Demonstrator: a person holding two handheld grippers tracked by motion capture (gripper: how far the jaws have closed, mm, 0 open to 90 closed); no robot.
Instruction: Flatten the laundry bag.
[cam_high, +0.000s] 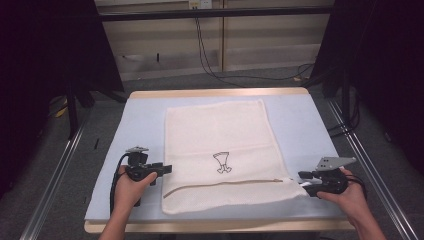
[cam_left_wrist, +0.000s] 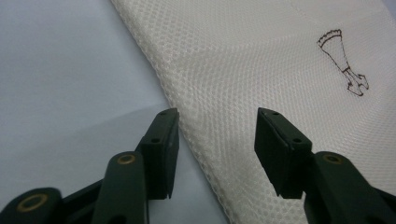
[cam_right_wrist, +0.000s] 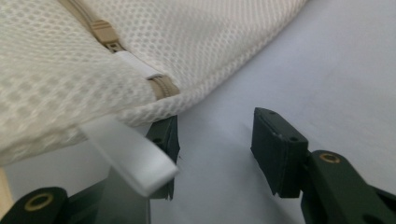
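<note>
Currently: left tongs (cam_high: 165, 168) held low by left hand (cam_high: 129, 189) at near-left part of counter (cam_high: 140, 120), pointing right, level, at left edge of mesh bag (cam_high: 220, 135). Jaws parted, gripping nothing; bag edge lying between and below pads in left gripper view (cam_left_wrist: 280, 56). Right tongs (cam_high: 303, 178) held by right hand (cam_high: 350, 192) near counter's near-right corner, pointing left at bag's near-right corner. Jaws released, apart; zipper end (cam_right_wrist: 161, 86) and white pull tab (cam_right_wrist: 135, 156) just ahead, tab overlapping one jaw, not pinched. Bag flat, centred on counter, zipper (cam_high: 225, 184) running along near edge, small printed mark (cam_high: 222, 162) mid-panel. Bare counter strips left and right of bag; far edge free.
</note>
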